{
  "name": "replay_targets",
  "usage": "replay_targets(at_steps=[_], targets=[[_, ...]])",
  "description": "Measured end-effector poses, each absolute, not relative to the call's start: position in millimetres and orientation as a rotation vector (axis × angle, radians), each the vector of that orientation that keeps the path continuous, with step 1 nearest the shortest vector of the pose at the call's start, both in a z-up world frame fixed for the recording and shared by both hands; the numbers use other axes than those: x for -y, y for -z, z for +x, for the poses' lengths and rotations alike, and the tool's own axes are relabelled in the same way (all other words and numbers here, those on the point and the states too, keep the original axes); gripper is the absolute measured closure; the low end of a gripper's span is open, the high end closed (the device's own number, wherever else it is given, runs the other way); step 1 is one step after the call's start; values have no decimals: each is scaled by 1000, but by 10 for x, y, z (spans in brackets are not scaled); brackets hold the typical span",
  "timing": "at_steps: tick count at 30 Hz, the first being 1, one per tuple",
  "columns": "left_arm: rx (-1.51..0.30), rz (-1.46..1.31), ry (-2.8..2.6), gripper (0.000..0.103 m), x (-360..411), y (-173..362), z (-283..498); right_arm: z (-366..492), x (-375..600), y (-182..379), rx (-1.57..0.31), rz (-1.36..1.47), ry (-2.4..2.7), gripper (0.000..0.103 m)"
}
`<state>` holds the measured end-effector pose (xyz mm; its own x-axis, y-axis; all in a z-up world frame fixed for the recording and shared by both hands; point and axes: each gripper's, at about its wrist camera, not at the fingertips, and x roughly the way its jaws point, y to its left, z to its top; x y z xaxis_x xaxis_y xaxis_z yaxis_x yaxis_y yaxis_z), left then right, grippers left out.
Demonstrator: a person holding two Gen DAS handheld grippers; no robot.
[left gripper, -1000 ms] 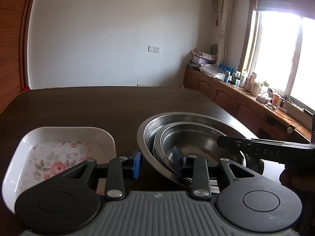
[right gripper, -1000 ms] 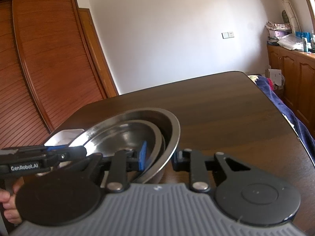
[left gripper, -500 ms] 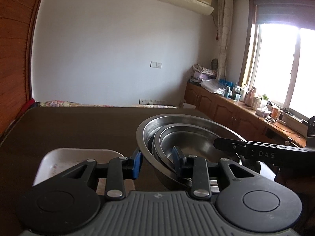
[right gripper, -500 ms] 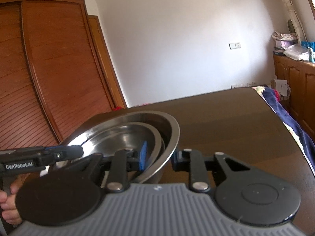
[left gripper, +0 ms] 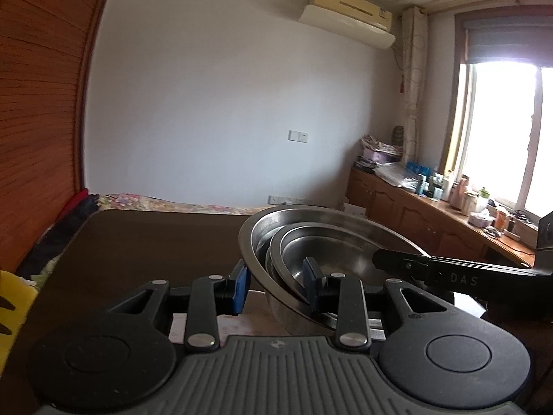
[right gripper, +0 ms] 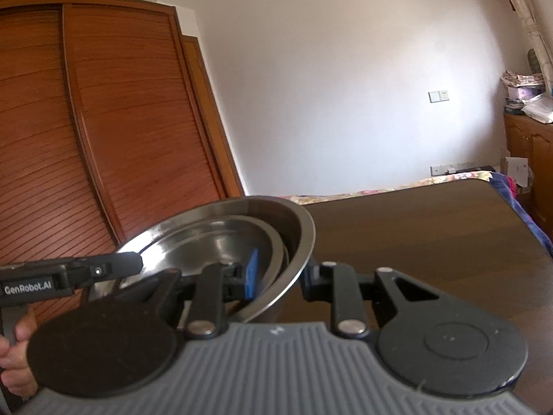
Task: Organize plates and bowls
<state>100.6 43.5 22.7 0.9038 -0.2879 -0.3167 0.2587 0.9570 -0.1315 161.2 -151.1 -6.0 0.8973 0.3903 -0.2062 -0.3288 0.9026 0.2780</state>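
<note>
Hidden below the left gripper [left gripper: 276, 285]: most of a white dish [left gripper: 257, 318]; yellow object [left gripper: 12, 299] cut off leftward.

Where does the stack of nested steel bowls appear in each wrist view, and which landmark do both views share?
Left wrist view: the steel bowls sit right of centre, the rim clamped in the left gripper.
Right wrist view: the steel bowls sit left of centre, the rim clamped in the right gripper.
Shared landmark: the white wall switch.

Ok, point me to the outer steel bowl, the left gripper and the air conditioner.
outer steel bowl [left gripper: 255, 259]: left wrist view, near left wall.
left gripper [left gripper: 276, 285]: left wrist view, midway between its fingertips.
air conditioner [left gripper: 345, 17]: left wrist view, front face.
</note>
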Motion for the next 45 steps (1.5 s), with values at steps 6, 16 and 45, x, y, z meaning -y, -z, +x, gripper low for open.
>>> replay_targets(at_steps=[6,16,45], targets=[[-331,-107,251,51,-643,-200,968,1662,1344,81,-265,236,-412,76],[-362,-123,197,51,-948,-29,992,1711,1084,192,-300,211,-459,76],[-386,-134,168,50,-1017,275,1045,1651,896,357,-311,153,-470,66]])
